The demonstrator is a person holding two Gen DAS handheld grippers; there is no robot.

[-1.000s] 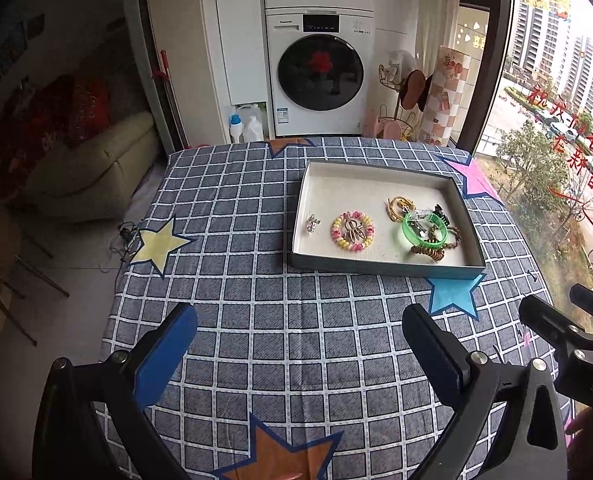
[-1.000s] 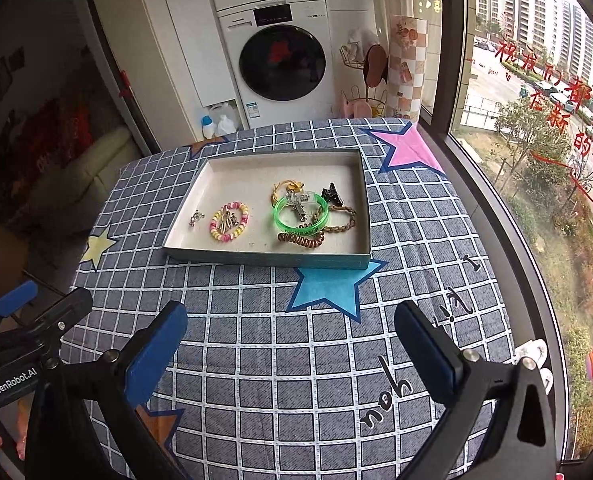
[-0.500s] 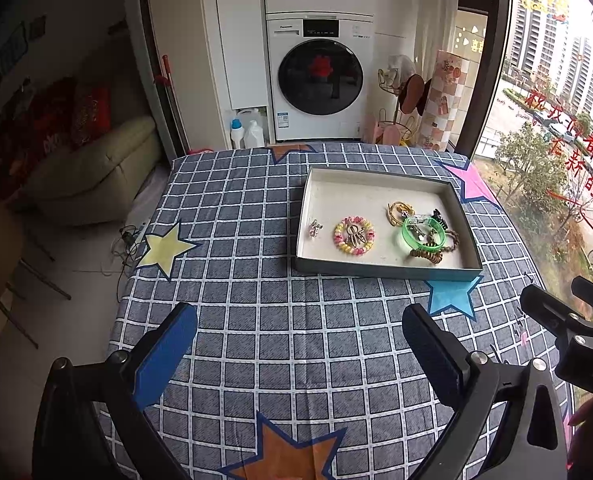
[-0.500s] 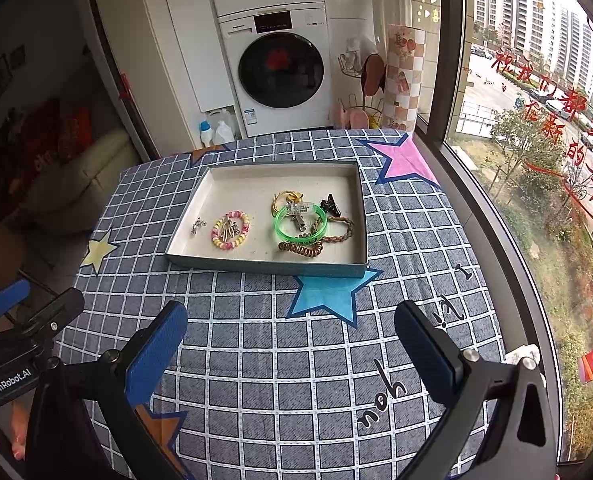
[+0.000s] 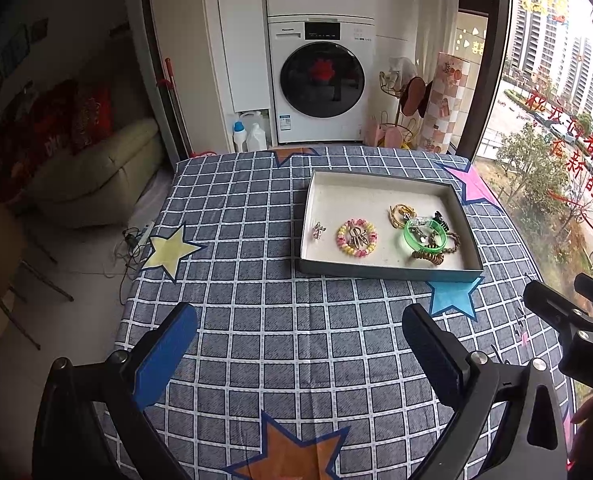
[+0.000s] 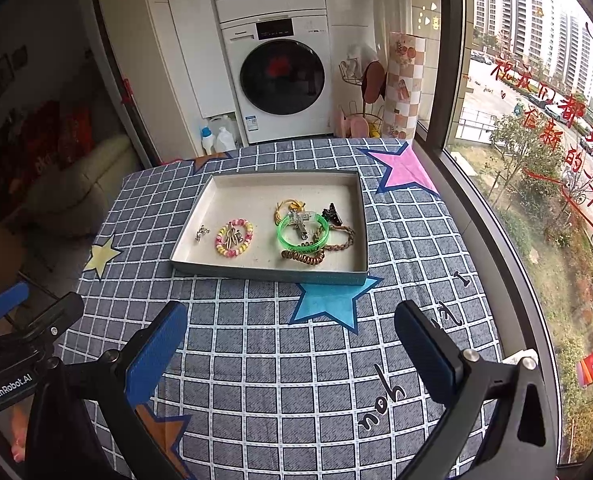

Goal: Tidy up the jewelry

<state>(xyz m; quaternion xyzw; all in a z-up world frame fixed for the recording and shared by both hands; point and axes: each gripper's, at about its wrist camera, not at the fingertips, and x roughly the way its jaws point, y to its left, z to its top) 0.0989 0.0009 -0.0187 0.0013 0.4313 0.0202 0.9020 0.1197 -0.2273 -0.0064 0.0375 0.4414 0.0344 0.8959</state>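
- Behind the table I see a white washing machine (image 5: 322,80) at top centre and a pale sofa (image 5: 96,172) at left; a big window (image 6: 536,120) fills the right of the right wrist view. Nothing stands between my grippers and the tray.
- The table wears a grey checked cloth (image 5: 256,320) with sewn-on stars, woven and slightly rumpled.
- The shallow rectangular tray (image 6: 264,274) sits in mid-frame, pale and speckled inside, holding all the jewelry.
- Lower left in the tray: a pink-and-yellow beaded bracelet (image 6: 234,238) with a small metal charm (image 6: 201,233) just beside it.
- Right of those: a translucent green bangle (image 6: 302,232) (glossy plastic, I think) touching a brown coiled band (image 6: 302,258), a braided cord and a black clip (image 6: 331,213).
- My left gripper (image 5: 298,344) and right gripper (image 6: 290,340) both hang above the cloth at the bottom, jaws spread wide, holding nothing.
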